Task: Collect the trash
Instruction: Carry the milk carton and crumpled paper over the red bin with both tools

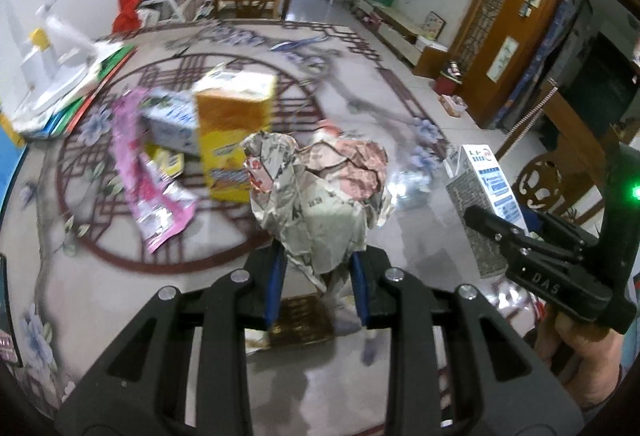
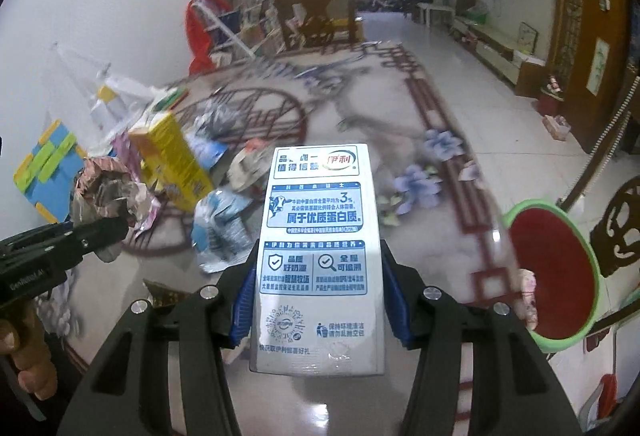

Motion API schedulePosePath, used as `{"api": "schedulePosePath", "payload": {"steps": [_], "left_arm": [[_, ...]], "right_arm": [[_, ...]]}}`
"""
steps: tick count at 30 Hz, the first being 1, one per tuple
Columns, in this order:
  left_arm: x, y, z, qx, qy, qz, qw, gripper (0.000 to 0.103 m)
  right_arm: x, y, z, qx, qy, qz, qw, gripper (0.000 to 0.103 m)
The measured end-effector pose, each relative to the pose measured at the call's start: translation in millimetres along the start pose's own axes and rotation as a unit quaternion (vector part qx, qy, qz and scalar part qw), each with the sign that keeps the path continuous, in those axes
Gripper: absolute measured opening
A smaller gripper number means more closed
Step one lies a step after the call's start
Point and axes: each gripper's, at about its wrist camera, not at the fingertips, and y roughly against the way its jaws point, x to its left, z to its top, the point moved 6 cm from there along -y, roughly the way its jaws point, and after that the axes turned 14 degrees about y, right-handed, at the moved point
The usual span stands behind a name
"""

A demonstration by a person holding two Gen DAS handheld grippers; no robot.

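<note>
The light, crushable newspaper wad (image 1: 320,195) is clamped by the left gripper (image 1: 318,276); the stiff, smooth milk carton (image 2: 318,256) is clamped across its sides by the right gripper (image 2: 318,300).

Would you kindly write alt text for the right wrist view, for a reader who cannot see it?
The right gripper grips a white milk carton above a patterned floor. Ahead to the left lies litter, including a yellow box, and the left gripper holds crumpled newspaper. A green-rimmed red bin sits at right.
</note>
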Motion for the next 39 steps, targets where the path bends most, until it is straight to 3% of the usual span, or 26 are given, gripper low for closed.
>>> {"api": "schedulePosePath", "payload": {"steps": [11,20,30,39], "left_arm": [[-87.9,-18.9,1.4,0.015,-0.058,-0.047,0.9971,0.028],[-179.1,-48.9,-3.0,0.042,-0.105,-0.099,0.9887,0.028],[-263.8,-83.7,-15.9,0.089,-0.139,-0.155,0.9740,0.028],[-309.5,-121.7,-24.2,0.161,-0.123,-0.217,0.9549,0.028]], "right_arm": [[-72.7,36.2,-7.8,-0.019,-0.045,-0.047,0.998,0.051],[-148.5,63.9,-18.5,-0.028,-0.088,-0.091,0.992,0.051],[-237.8,87.8,-46.6,-0.033,-0.156,-0.139,0.977,0.051],[-279.1,81.5,-76.5,-0.020,-0.194,-0.150,0.969,0.051]]}}
